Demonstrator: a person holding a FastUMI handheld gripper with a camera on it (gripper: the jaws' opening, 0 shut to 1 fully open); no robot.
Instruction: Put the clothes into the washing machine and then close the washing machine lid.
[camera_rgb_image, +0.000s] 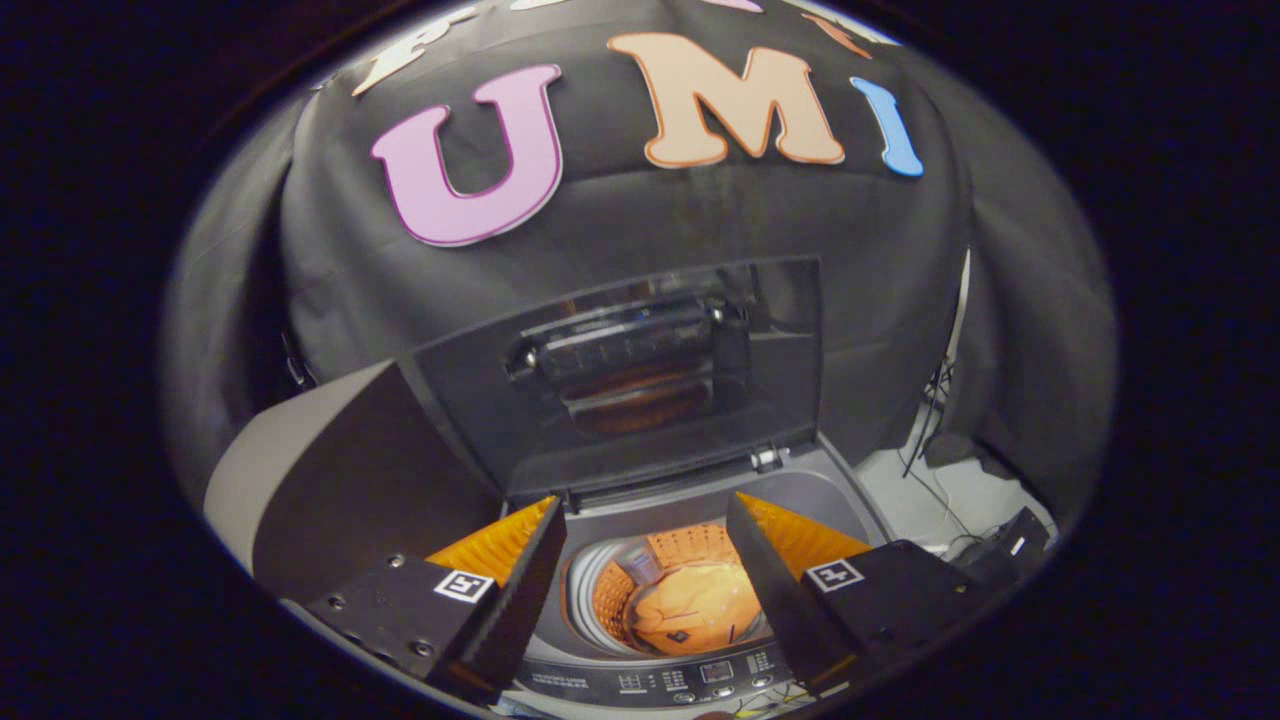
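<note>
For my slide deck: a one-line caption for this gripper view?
Open gripper hovers over the washing machine, clothes in the drum, lid raised.

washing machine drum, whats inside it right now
Inside the round metal drum lies a bundled orange-lit garment, seen between the open gripper's fingers. The drum's bottom beneath the garment is covered.

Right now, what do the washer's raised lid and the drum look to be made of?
Raised lid: likely dark tinted glass or glossy plastic; it mirrors the drum. Drum: apparently perforated metal, with rows of tiny holes. Open gripper hovers above it, a garment inside.
</note>
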